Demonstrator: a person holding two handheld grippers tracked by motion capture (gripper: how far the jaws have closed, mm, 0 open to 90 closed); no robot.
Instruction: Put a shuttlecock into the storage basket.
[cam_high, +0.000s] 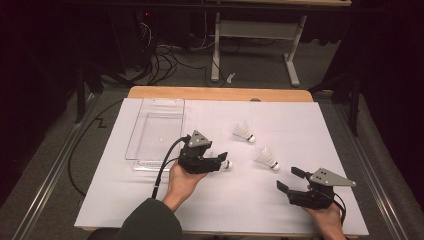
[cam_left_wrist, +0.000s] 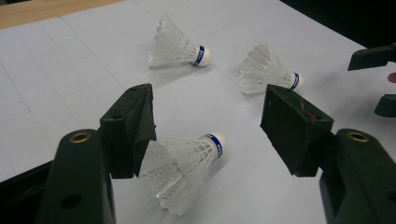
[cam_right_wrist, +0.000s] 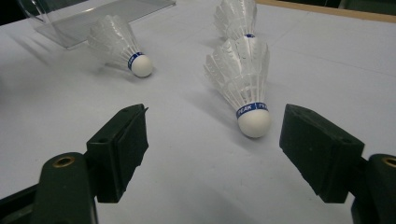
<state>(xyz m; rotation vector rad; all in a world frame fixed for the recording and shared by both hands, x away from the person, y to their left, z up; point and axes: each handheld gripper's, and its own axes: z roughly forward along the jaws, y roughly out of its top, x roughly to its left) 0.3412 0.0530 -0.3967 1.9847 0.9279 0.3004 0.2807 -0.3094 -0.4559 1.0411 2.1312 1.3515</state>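
The nearest shuttlecock (cam_high: 223, 163) lies on the white tabletop (cam_high: 250, 200) in the high view, right at the tips of the left gripper (cam_high: 219, 161), cork pointing right and away from the clear tray (cam_high: 155, 131); the right gripper (cam_high: 289, 180) sits well apart at the lower right, with two more shuttlecocks between and beyond. In the left gripper view the same shuttlecock (cam_left_wrist: 184, 165) lies between the parted fingers (cam_left_wrist: 128, 128), feather skirt touching the left one, long axis running crosswise toward the other, so closing would likely press it end to end. In the right gripper view the fingers (cam_right_wrist: 119, 147) also stand apart and empty, a second shuttlecock (cam_right_wrist: 245, 86) just ahead, cork toward them.
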